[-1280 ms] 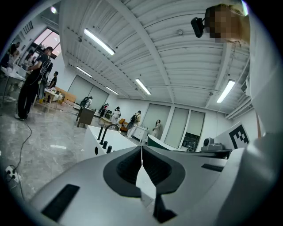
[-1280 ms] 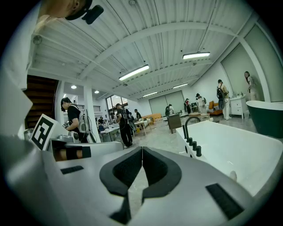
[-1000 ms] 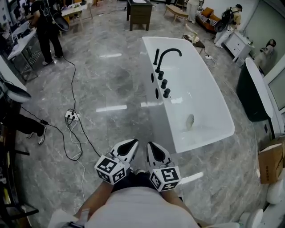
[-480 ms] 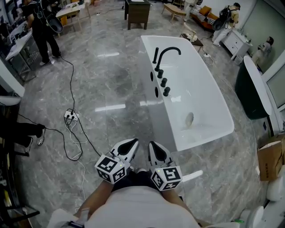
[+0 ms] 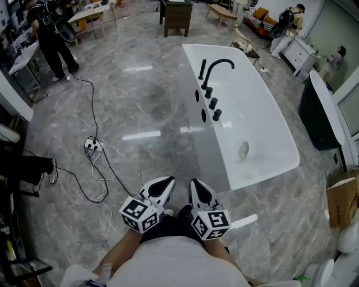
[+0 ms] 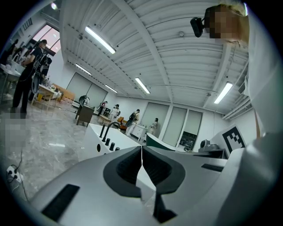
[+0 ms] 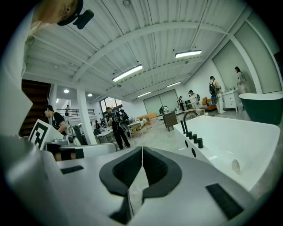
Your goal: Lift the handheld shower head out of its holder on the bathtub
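The white bathtub [image 5: 263,129] stands ahead and to the right on the marble floor. On its left rim are a black arched faucet [image 5: 217,66], a row of black knobs [image 5: 213,103] and, at the far end, the slim black handheld shower head [image 5: 202,68] upright in its holder. It also shows small in the right gripper view, shower head [image 7: 181,127], and in the left gripper view, shower head [image 6: 102,131]. My left gripper [image 5: 166,180] and right gripper [image 5: 195,183] are held side by side close to my body, far short of the tub. Both are shut and hold nothing.
A black cable and a white power strip [image 5: 90,146] lie on the floor to the left. A dark tub [image 5: 318,117] and a cardboard box [image 5: 341,204] are on the right. A person [image 5: 53,33] stands at far left, and a dark cabinet [image 5: 178,17] beyond the tub.
The tub has shifted slightly right and down in the head view. Both grippers have sunk a little and stay shut side by side.
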